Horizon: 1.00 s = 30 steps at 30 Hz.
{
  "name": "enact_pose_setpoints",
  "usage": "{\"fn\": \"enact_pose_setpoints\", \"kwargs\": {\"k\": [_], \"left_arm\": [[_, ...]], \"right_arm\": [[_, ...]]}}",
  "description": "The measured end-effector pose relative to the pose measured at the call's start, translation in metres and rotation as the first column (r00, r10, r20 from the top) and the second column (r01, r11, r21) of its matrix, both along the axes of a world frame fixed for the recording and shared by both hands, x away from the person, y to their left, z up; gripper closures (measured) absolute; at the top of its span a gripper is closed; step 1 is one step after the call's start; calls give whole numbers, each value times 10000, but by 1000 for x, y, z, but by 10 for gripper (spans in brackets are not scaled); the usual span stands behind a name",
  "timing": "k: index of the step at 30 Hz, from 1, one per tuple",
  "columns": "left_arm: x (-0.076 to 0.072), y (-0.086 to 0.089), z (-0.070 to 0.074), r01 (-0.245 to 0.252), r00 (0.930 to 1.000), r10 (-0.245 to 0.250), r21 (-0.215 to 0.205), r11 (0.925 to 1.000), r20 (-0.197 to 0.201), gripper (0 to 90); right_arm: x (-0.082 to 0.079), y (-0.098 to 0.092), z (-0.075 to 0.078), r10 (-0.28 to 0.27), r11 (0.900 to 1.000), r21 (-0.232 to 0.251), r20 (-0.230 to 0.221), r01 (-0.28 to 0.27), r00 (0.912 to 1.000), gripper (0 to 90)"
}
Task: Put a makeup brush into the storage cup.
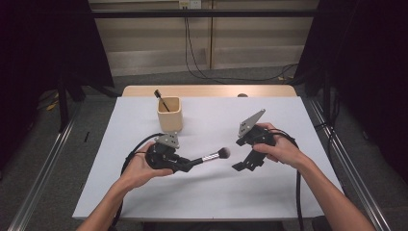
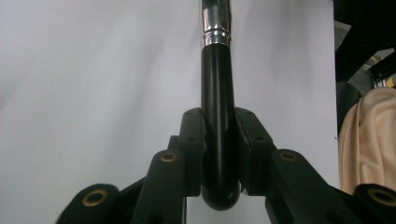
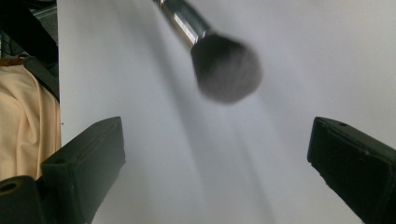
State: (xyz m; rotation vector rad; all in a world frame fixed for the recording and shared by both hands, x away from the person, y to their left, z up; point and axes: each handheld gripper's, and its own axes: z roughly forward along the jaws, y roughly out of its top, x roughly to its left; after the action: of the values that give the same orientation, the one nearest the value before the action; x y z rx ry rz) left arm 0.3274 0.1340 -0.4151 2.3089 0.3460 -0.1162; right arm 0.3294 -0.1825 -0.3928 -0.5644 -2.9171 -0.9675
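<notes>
A makeup brush [image 1: 214, 155] with a black handle [image 2: 217, 93], a silver ferrule and a dark bristle head [image 3: 226, 67] hangs above the white table [image 1: 207, 192]. My left gripper [image 1: 192, 162] is shut on the handle's lower end, with the pads [image 2: 194, 135] pressing on both sides, and the brush points to the right. My right gripper [image 1: 243, 165] sits just right of the bristles with its jaws wide open and nothing between them. In the right gripper view the bristle head floats ahead of the gripper [image 3: 215, 149], apart from both jaws.
A tan wooden cup [image 1: 169, 114] stands at the back left of the table with a thin black tool [image 1: 161, 98] leaning in it. A wooden strip [image 1: 207, 90] runs along the far edge. Cables trail from both grippers toward the front edge.
</notes>
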Motion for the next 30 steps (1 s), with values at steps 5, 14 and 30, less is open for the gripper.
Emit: {"fn": "enact_pose_setpoints", "kwargs": {"k": [5, 14, 30], "left_arm": [[-2, 8, 0, -272, 9996, 272, -653, 9975, -1, 746], [-6, 20, -5, -599, 9981, 609, -1058, 9926, 65, 746], [-7, 30, -5, -1109, 9933, 1152, -2083, 9718, 87, 746]], "right_arm": [[-11, -4, -9, -68, 9998, 212, -176, 71, 9998, 37], [-21, -14, -18, -174, 9976, 670, -241, 190, 9996, 38], [-38, -12, -25, -752, 9658, 2519, 478, 609, 9960, 48]]}}
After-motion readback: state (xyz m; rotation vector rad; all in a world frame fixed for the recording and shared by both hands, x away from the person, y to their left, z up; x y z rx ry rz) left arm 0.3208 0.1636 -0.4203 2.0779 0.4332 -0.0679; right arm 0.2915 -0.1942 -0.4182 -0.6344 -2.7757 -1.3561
